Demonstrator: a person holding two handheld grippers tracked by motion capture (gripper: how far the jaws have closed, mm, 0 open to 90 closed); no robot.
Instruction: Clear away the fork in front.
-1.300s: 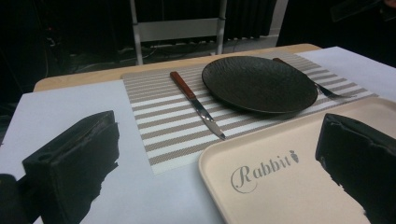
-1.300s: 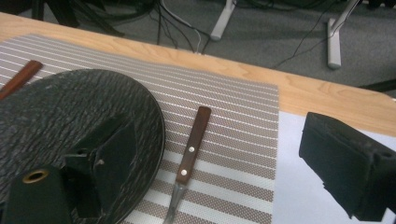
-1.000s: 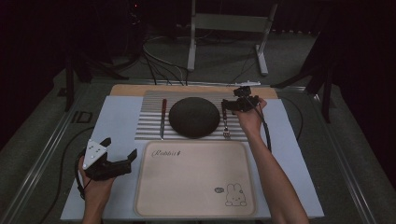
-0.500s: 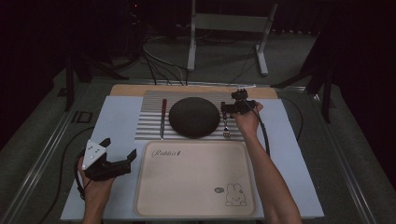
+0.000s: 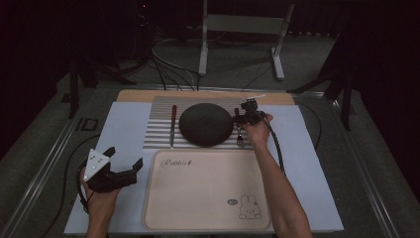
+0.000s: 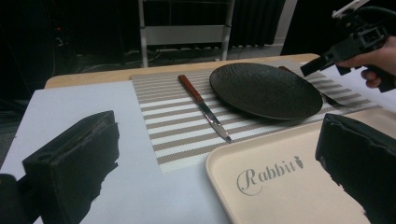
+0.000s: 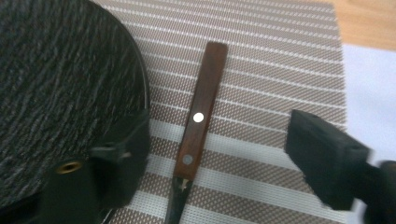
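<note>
**Straddling the fork handle with my right tongs**

Straddling is the word for it: my right gripper [image 7: 205, 154] has its 2 jaws set either side of the fork [image 7: 198, 126], and they have just been closing in on it. Both pads stand apart from the wood, with bare mat showing between each jaw and the handle, so nothing is clamped yet. In the right gripper view the brown wooden handle with its 2 pale rivets runs straight up the gap between the jaws. One jaw hangs over the rim of the dark plate [image 7: 60, 88]; the other sits over the striped placemat [image 7: 280, 60].

From the high view, my right gripper [image 5: 246, 115] is over the fork [image 5: 239, 139], which lies on the mat just beside the plate [image 5: 205, 124], on the side toward my right hand. Beyond the plate, on its far side from these tongs, the knife [image 5: 173, 125] with a reddish handle lies on the same mat [image 5: 158, 134], well apart from the fork.

My left gripper [image 5: 121, 163] hovers near my edge of the table, its jaws wide apart with nothing between them. In the left gripper view its 2 jaws frame the beige tray [image 6: 280, 186], marked "Rabbit", just ahead of it, with the knife [image 6: 204, 108] and plate [image 6: 266, 88] farther off.
</note>
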